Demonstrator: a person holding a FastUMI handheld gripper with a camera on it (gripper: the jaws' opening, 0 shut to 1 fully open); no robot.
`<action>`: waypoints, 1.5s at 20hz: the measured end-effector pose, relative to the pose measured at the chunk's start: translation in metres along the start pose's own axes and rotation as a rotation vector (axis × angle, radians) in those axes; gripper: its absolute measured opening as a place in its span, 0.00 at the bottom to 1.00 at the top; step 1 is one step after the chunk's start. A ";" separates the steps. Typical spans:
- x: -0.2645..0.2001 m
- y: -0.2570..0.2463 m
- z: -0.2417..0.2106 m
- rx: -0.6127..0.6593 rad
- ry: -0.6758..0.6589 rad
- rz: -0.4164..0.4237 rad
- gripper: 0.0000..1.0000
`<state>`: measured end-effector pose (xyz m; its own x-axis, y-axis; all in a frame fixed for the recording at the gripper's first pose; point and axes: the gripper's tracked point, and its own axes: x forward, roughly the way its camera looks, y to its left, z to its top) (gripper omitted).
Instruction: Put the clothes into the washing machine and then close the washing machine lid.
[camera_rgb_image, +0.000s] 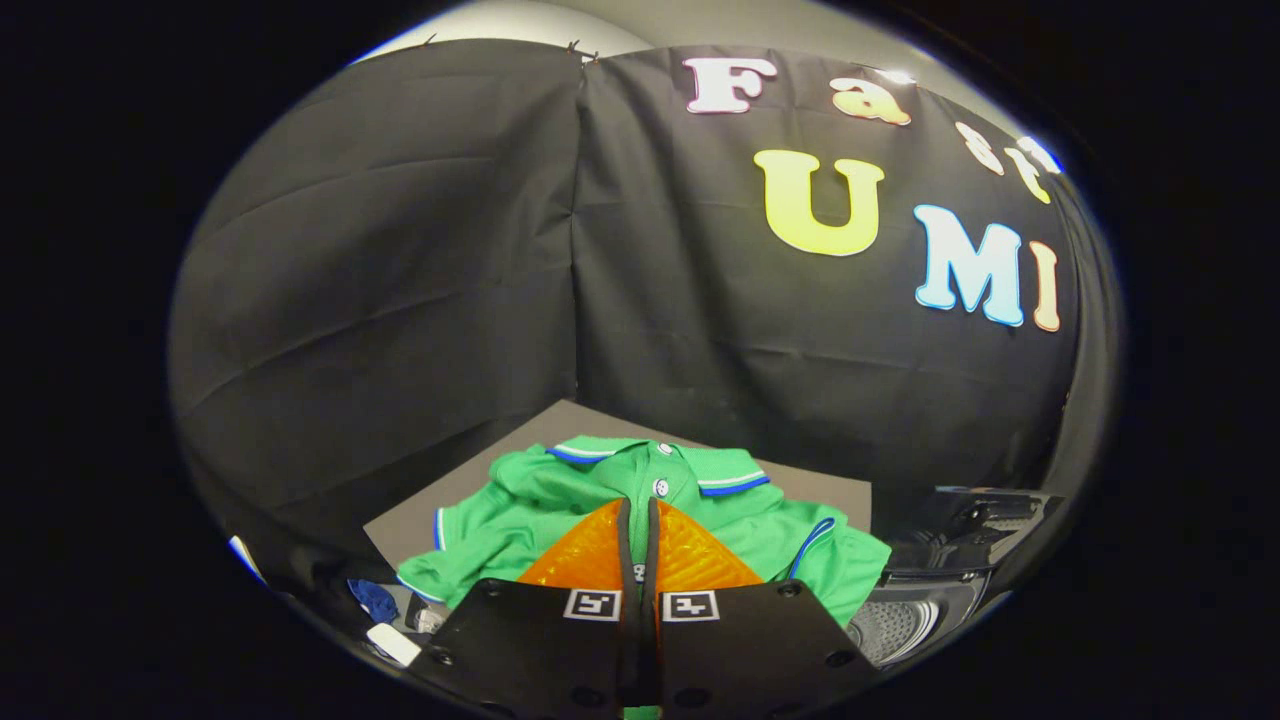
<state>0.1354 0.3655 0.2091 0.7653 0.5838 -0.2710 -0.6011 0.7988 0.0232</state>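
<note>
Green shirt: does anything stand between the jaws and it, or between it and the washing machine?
Nothing visible. The gripper has its jaws nearly together right over the green shirt, which lies on the table. The washing machine, lid up, sits right beside it.

cloth-walled recording booth with a washing machine (930, 590), laundry corner

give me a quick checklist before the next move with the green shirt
1. Hand-held gripper fingers nearly together over the shirt: ok.
2. Fabric truly pinched between them: cannot tell.
3. Green polo shirt still on the table, not yet in the washing machine: not ok.
4. Washing machine lid open, drum showing beside the shirt: ok.
5. Shirt clear of the small blue item near its sleeve: ok.
</note>
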 end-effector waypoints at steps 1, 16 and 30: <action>-0.004 -0.003 0.008 0.002 -0.015 0.000 0.01; -0.088 -0.075 0.094 0.024 -0.224 -0.060 0.01; -0.148 -0.240 0.074 0.088 -0.210 -0.300 0.01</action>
<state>0.1833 0.0985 0.3150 0.9403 0.3319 -0.0748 -0.3282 0.9428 0.0575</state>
